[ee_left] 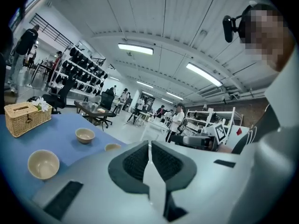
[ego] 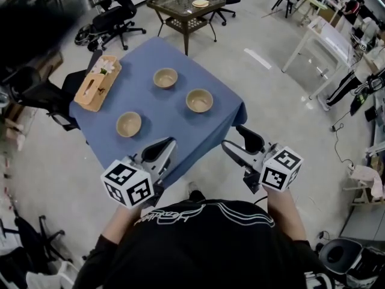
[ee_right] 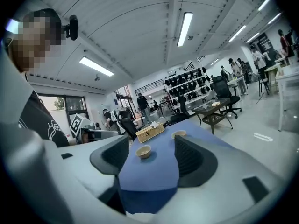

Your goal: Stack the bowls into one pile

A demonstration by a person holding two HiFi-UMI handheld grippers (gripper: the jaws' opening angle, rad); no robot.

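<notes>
Three tan bowls stand apart on the blue table [ego: 156,104]: one at the back [ego: 165,77], one to the right [ego: 199,100], one at the front left [ego: 129,124]. Both grippers hover off the table's near edge, above the floor. My left gripper [ego: 166,147] is shut and holds nothing; in its own view, the left gripper [ee_left: 149,148] has its pads pressed together, with the three bowls [ee_left: 43,164] [ee_left: 85,135] [ee_left: 112,147] to its left. My right gripper [ego: 239,141] is open and empty. Between the right gripper's [ee_right: 152,157] spread pads I see two bowls [ee_right: 143,151] [ee_right: 178,134].
A wicker tissue box [ego: 98,83] sits on the table's left corner, also in the gripper views [ee_left: 27,118] [ee_right: 149,132]. Office chairs [ego: 114,20] and a glass side table [ego: 186,8] stand beyond. White tables [ego: 325,38] are at the right, with people around.
</notes>
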